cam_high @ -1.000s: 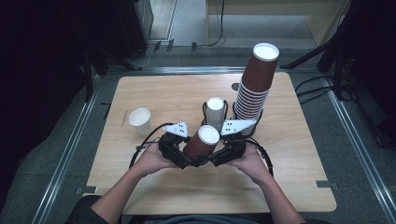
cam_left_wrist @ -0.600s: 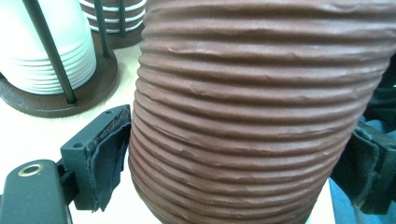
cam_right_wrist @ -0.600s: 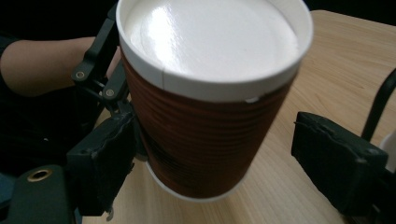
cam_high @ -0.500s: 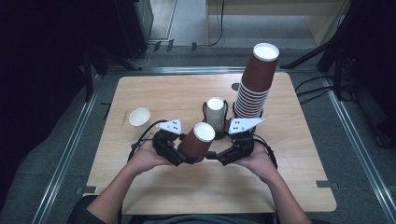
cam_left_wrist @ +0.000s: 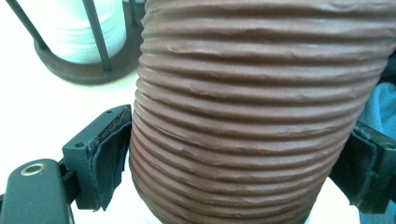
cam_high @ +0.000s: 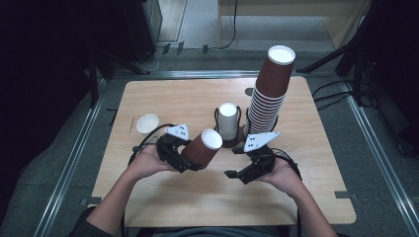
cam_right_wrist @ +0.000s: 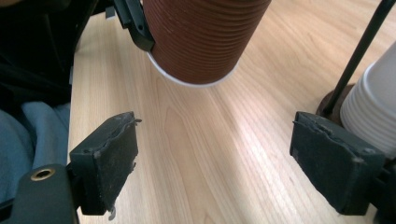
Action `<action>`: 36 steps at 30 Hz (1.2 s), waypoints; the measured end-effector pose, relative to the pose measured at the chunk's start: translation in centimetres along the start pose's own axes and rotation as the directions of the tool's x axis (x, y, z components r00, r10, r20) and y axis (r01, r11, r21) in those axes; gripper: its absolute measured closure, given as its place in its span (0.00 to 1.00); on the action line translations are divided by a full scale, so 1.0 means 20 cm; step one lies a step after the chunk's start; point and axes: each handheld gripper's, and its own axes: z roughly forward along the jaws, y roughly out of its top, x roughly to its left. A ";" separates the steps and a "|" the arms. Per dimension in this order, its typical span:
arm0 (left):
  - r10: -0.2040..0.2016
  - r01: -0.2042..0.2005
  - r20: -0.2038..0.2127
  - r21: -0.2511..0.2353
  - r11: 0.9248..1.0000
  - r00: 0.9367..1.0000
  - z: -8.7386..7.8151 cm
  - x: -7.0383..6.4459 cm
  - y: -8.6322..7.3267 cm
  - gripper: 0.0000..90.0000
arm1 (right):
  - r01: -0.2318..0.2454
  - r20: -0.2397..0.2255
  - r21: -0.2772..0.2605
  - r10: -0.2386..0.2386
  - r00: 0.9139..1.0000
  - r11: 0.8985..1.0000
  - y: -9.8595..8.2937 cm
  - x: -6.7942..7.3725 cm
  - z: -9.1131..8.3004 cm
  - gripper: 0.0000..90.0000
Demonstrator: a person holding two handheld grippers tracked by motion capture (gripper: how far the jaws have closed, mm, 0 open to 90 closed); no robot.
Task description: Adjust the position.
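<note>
Table (cam_high: 197, 98): a light wooden top with rounded corners; everything below stands on it or is held above it.

Cup stack (cam_high: 269, 94): a tall tower of nested brown ribbed cups, leaning slightly, with a white-lined mouth on top. It stands at the right of the rack, toward the far right part of the table.

Rack (cam_high: 223, 143): a dark round base with thin black upright rods, near the middle of the table. It holds a column of white cups (cam_high: 228, 120) between the rods. In the left gripper view the base (cam_left_wrist: 88, 70) and the white column show at upper left; in the right gripper view a rod and the white cup edges (cam_right_wrist: 373, 112) show at far right.

Brown cup (cam_high: 201, 148): a single ribbed brown paper cup, tilted, its white-lined mouth facing up and to the right. It is held off the table, in front of the rack and just left of it. In the right gripper view its white-rimmed bottom (cam_right_wrist: 201, 42) hangs above the wood.

Left gripper (cam_high: 180, 160): its jaws are clamped on the brown cup's lower part; in the left gripper view the ribbed wall (cam_left_wrist: 252, 116) sits pressed between the two black pads.

Right gripper (cam_high: 237, 175): jaws spread wide with nothing between them, bare wood showing in the gap in the right gripper view. It sits near the brown cup, not touching it.

Small white cup (cam_high: 147, 123): low and open, standing alone at the table's left, apart from the rest.
</note>
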 end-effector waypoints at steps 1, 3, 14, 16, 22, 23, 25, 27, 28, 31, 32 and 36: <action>0.003 -0.003 0.003 0.008 1.000 1.000 0.01 0.00 0.00 0.11 | -0.002 -0.001 0.006 0.002 1.000 1.000 0.00 0.00 0.00 0.17; 0.009 -0.009 0.003 0.024 1.000 1.000 0.01 0.00 0.00 0.11 | 0.000 -0.002 0.009 0.000 1.000 1.000 -0.01 -0.01 0.00 0.18; 0.023 -0.024 0.016 0.125 0.992 1.000 0.06 -0.01 0.00 0.11 | 0.021 -0.015 0.034 -0.021 1.000 0.999 -0.01 -0.02 0.04 0.18; 0.027 -0.029 0.018 0.139 0.990 0.999 0.08 -0.01 0.00 0.11 | 0.025 -0.021 0.029 -0.025 0.999 0.999 -0.01 -0.02 0.04 0.18; 0.040 -0.048 0.046 0.177 0.983 0.998 0.13 -0.03 0.01 0.11 | 0.042 -0.030 0.013 -0.041 0.999 0.999 0.02 -0.02 0.05 0.18; 0.046 -0.054 0.049 0.180 0.982 0.998 0.14 -0.04 0.01 0.11 | 0.043 -0.031 0.012 -0.043 0.999 0.999 0.03 -0.02 0.05 0.18; 0.056 -0.066 0.059 0.190 0.980 0.997 0.15 -0.05 0.02 0.11 | 0.049 -0.034 0.015 -0.049 0.998 0.999 0.03 -0.01 0.07 0.18; 0.057 -0.069 0.068 0.194 0.979 0.996 0.17 -0.05 0.02 0.11 | 0.052 -0.045 0.016 -0.052 0.998 0.998 0.04 -0.01 0.08 0.18; 0.057 -0.070 0.070 0.198 0.978 0.996 0.17 -0.06 0.02 0.11 | 0.049 -0.052 0.015 -0.049 0.997 0.999 0.05 0.00 0.09 0.18; 0.068 -0.085 0.086 0.206 0.975 0.994 0.19 -0.07 0.02 0.11 | 0.060 -0.071 0.012 -0.059 0.996 0.998 0.07 0.01 0.11 0.18; 0.072 -0.089 0.090 0.211 0.973 0.993 0.19 -0.07 0.03 0.10 | 0.067 -0.077 0.009 -0.066 0.995 0.998 0.08 0.01 0.11 0.18; 0.068 -0.090 0.100 0.230 0.969 0.993 0.20 -0.07 0.02 0.10 | 0.073 -0.096 0.025 -0.071 0.993 0.997 0.09 0.02 0.13 0.24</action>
